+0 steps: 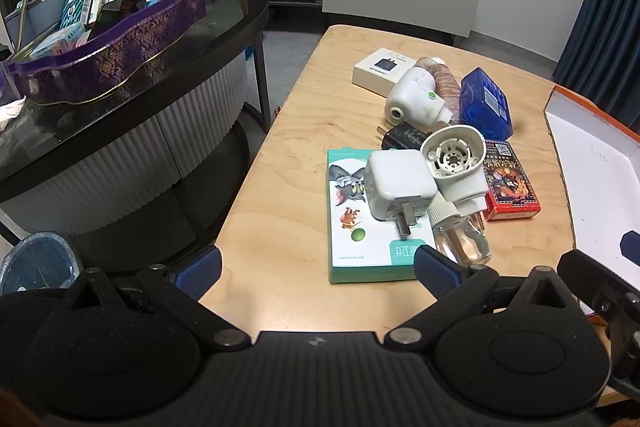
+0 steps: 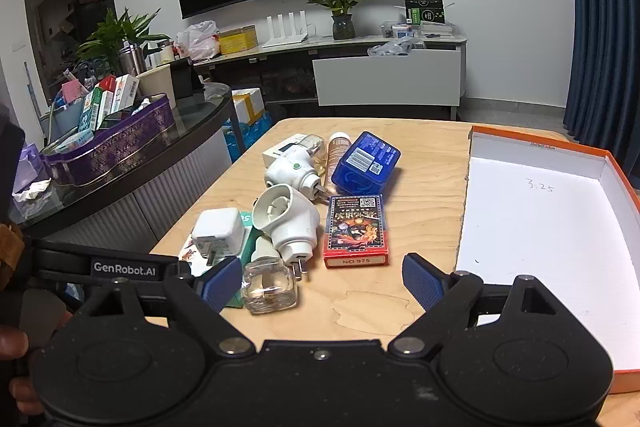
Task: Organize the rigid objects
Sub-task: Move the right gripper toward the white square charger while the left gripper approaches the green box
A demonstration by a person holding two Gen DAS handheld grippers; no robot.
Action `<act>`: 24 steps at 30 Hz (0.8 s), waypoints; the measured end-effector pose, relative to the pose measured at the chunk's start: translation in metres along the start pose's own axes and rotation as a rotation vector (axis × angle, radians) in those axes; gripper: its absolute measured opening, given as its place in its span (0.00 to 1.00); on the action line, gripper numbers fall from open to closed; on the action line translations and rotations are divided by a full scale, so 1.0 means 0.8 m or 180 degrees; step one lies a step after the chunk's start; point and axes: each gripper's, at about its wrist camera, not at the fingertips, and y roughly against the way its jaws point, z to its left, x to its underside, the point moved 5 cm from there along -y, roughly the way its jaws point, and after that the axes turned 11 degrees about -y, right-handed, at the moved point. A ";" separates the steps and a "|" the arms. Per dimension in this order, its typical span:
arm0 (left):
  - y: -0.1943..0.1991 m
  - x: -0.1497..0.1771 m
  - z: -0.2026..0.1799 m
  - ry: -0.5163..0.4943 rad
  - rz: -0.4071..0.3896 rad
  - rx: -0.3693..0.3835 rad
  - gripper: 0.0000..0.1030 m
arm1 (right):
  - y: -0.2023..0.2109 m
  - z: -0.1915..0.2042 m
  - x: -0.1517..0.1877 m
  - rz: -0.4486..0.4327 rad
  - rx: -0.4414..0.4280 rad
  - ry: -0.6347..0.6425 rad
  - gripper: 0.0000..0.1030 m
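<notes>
A pile of small objects lies on the wooden table: a green cartoon box, a white plug adapter on top of it, a white plug-in vaporizer with a clear bottle, a red card deck, a blue box, a second vaporizer and a white charger box. An empty orange-rimmed white box lid lies to the right. My left gripper is open and empty, just short of the green box. My right gripper is open and empty, near the card deck and bottle.
A dark glass side table stands to the left, carrying a purple tin full of boxes. A bin stands on the floor at lower left. A TV cabinet with plants runs along the back wall.
</notes>
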 end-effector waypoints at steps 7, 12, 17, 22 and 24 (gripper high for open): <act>0.000 0.001 0.004 0.0018 0.0011 -0.0010 1.00 | 0.000 0.004 0.003 0.0007 -0.0036 -0.0004 0.99; 0.002 0.000 0.005 0.0030 0.0000 -0.0004 1.00 | 0.000 0.005 0.004 0.0002 -0.0042 0.0010 0.99; 0.002 0.000 0.003 0.0028 -0.0007 0.0005 1.00 | 0.001 0.004 0.004 0.0042 -0.0050 -0.0030 0.99; 0.002 0.001 0.005 0.0043 0.0003 0.0000 1.00 | 0.000 0.004 0.005 0.0089 -0.0033 -0.0008 0.99; 0.003 0.001 0.005 0.0040 -0.0003 -0.0004 1.00 | 0.000 0.005 0.005 0.0063 -0.0031 0.0020 0.99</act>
